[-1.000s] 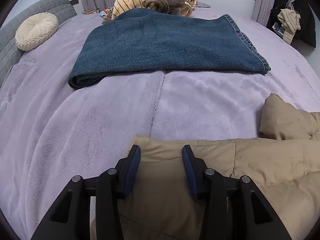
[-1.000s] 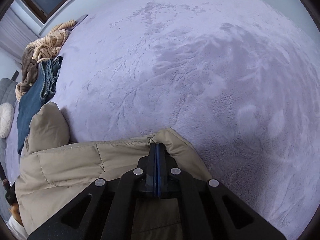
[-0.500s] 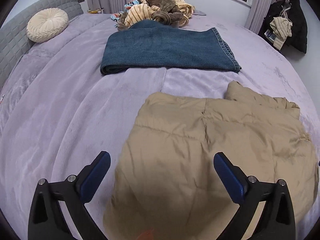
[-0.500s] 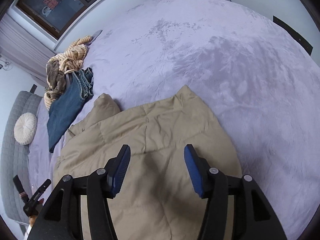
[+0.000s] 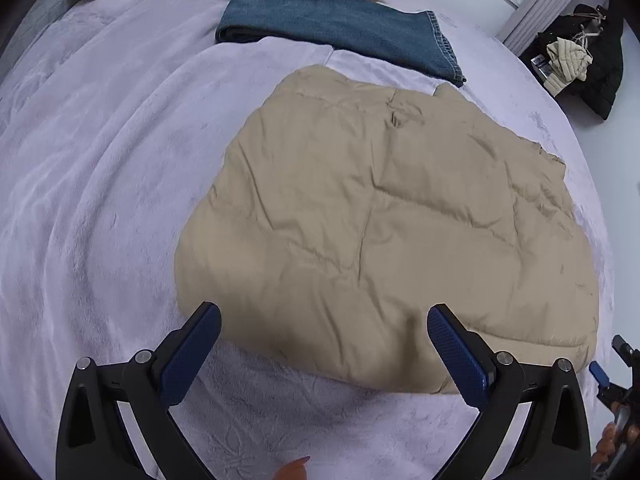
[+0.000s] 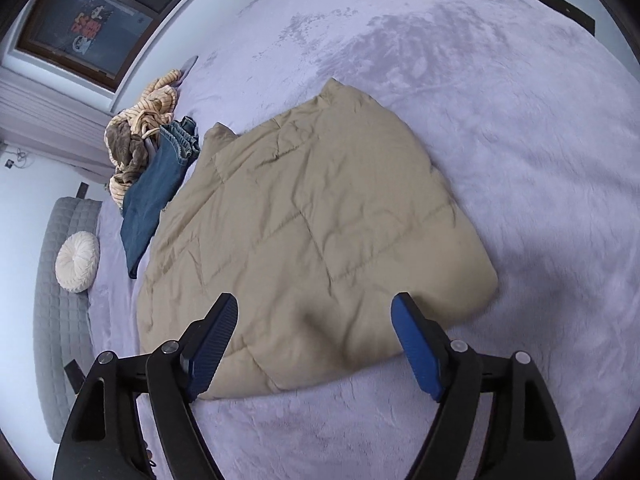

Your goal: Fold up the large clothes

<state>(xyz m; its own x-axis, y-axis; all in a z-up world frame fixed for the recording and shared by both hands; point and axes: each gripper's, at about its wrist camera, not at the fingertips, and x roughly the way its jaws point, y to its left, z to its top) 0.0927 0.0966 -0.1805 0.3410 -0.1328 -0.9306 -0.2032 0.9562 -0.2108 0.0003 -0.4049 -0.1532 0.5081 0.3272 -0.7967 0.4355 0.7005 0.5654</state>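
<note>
A tan quilted puffer jacket [image 5: 384, 216] lies folded flat on the lilac bed cover [image 5: 88, 184]; it also shows in the right wrist view [image 6: 304, 232]. My left gripper [image 5: 324, 320] is open and empty, raised above the jacket's near edge. My right gripper [image 6: 316, 308] is open and empty, hovering over the jacket's near edge. The tip of the right gripper shows at the lower right of the left wrist view [image 5: 616, 376].
Folded blue jeans [image 5: 332, 20] lie beyond the jacket, also in the right wrist view [image 6: 156, 188]. A heap of striped and brown clothes [image 6: 140, 128] lies behind them. A round cream cushion [image 6: 78, 262] rests by the grey headboard [image 6: 56, 320]. Dark clothes [image 5: 580, 60] hang at the right.
Both grippers let go of the jacket, opened wide and pulled back and up. The jacket now lies flat on the bed.
</note>
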